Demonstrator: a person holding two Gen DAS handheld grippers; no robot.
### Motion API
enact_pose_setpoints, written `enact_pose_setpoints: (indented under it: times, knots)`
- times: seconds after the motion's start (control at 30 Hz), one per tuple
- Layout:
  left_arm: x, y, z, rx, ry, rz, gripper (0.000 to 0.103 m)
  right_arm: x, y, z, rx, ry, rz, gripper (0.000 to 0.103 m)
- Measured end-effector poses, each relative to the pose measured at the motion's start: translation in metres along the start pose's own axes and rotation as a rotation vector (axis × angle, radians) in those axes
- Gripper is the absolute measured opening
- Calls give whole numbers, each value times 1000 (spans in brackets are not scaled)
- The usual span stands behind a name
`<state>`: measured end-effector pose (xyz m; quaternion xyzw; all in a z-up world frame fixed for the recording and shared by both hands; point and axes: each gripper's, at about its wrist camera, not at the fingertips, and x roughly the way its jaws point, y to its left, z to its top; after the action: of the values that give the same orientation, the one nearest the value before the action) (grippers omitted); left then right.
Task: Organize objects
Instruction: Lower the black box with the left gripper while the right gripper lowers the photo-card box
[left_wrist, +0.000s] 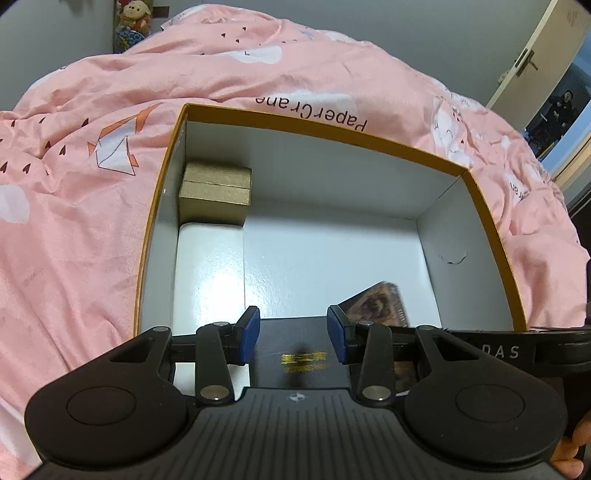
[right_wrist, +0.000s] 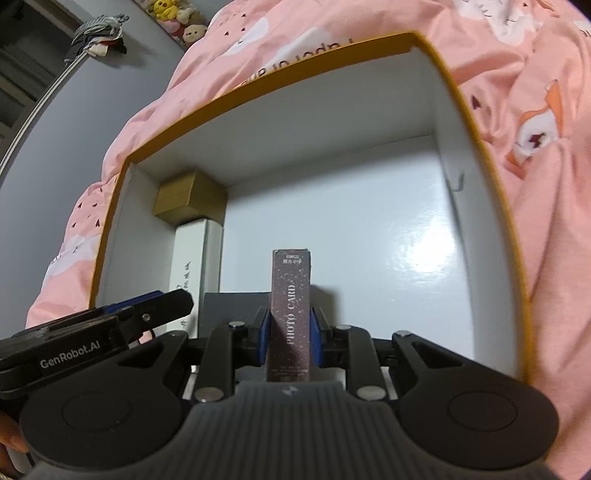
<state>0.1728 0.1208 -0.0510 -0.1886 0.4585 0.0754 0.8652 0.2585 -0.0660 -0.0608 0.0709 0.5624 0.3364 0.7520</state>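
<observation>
Pink bedding lay under the open storage box (left_wrist: 491, 229), where the gold box (left_wrist: 216, 195), white box (left_wrist: 208, 273) and dark box (left_wrist: 295, 354) already sat, my left gripper (left_wrist: 293, 332) stood apart and empty, and my right gripper (right_wrist: 288, 334) clamped the photo card box (right_wrist: 290, 310), not yet placed

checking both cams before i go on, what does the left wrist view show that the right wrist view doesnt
Only the left wrist view: the open left tongs head-on, over a black box with gold lettering, a door at the far right, and the pictured face of the photo card box.

Only the right wrist view: the right tongs shut on the photo card box, its lettered edge readable.

Both: the yellow-rimmed carton, the gold box in its far corner, the white box beside it, and the pink duvet.
</observation>
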Motion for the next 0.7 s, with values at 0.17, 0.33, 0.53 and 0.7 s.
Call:
enact_pose_setpoints:
  times: [0.17, 0.33, 0.53, 0.7]
  knots:
    - [-1, -2, -4, 22, -30, -18, 45, 3, 2, 1, 7, 17, 1, 24]
    - [0, -4, -6, 40, -33, -23, 45, 9, -3, 6, 10, 72, -44, 24]
    - [0, -2, -10, 14, -26, -40, 49, 14, 3, 11, -65, 105, -160, 29]
    - [-1, -1, -13, 2, -20, -53, 49, 25, 5, 11, -140, 137, -295, 36]
